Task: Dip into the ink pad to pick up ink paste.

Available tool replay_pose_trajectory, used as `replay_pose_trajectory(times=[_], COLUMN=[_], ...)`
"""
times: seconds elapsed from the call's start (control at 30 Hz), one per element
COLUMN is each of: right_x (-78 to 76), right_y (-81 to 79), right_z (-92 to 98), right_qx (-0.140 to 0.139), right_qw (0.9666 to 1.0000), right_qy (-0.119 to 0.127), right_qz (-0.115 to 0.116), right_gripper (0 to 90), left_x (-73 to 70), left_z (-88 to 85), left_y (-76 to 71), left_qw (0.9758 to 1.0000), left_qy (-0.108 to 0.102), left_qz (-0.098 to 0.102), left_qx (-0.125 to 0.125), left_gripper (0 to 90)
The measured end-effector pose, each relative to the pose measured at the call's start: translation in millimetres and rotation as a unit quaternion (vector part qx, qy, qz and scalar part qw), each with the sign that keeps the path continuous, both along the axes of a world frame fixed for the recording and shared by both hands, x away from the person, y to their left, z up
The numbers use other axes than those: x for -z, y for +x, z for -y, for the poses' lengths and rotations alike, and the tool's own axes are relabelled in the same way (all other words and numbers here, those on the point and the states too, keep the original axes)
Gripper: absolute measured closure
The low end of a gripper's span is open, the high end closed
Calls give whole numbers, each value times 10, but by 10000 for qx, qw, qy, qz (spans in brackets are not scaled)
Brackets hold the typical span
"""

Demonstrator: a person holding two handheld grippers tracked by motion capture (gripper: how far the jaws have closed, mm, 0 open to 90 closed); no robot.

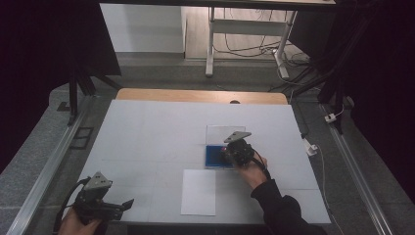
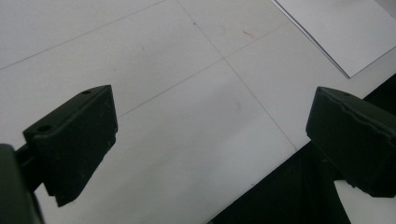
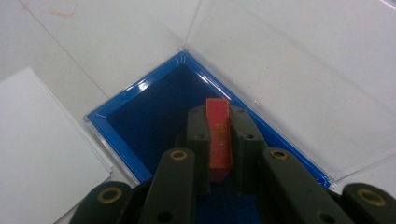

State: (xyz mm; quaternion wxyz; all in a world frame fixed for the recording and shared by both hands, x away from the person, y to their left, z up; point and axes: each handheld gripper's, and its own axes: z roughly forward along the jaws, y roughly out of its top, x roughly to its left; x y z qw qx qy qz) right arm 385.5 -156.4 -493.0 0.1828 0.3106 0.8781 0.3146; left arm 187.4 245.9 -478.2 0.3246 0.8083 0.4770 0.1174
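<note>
Over at the near left corner of the white table, the left gripper hangs low above the surface in the person's left hand, its grey three-cornered plate tipped up toward me. Its jaws stand wide apart with nothing between them; in the left gripper view they frame bare tabletop crossed by thin seam lines, with the dark table edge running under the right-hand jaw. Moving toward the middle, a white sheet of paper lies flat near the front edge, well apart from that gripper; its corner also shows at the top right of the left gripper view. Just beyond the sheet and a little to the right sits a shallow blue tray with a clear lid folded open and lying flat on the table behind it. The right gripper, held in the person's right hand with a dark sleeve behind it, reaches over the tray's right part. In the right gripper view its jaws are closed on a small red-orange slip, a thin flat piece pinched upright between the pads, held over the tray's dark blue floor. I cannot tell whether the slip's lower end touches the tray.
</note>
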Motion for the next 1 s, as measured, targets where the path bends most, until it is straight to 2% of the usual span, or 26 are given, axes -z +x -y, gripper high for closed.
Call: replay_pose_trajectory(times=[0.1,0.17,0.5,0.67,1.0], right_x=[13,15,-5,-6,-117], right_y=[62,87,35,23,-31], right_z=[86,124,72,83,131], right_qx=[110,133,85,38,-57], right_qw=[9987,9977,9994,9991,9982], right_qy=[415,549,299,411,583], right_qz=[-270,-381,-174,-94,-95], right_gripper=[803,803,798,797,796], left_x=[0,-2,-3,-4,-6], left_z=[-3,-9,-22,-23,-26], left_y=[-1,-3,-4,-6,-8], left_qw=[10000,10000,10000,9999,9999], left_qy=[-13,-31,-97,-104,-118], left_qz=[4,17,6,13,17], left_qx=[0,-12,-21,-12,-20], left_gripper=[30,29,28,27,27])
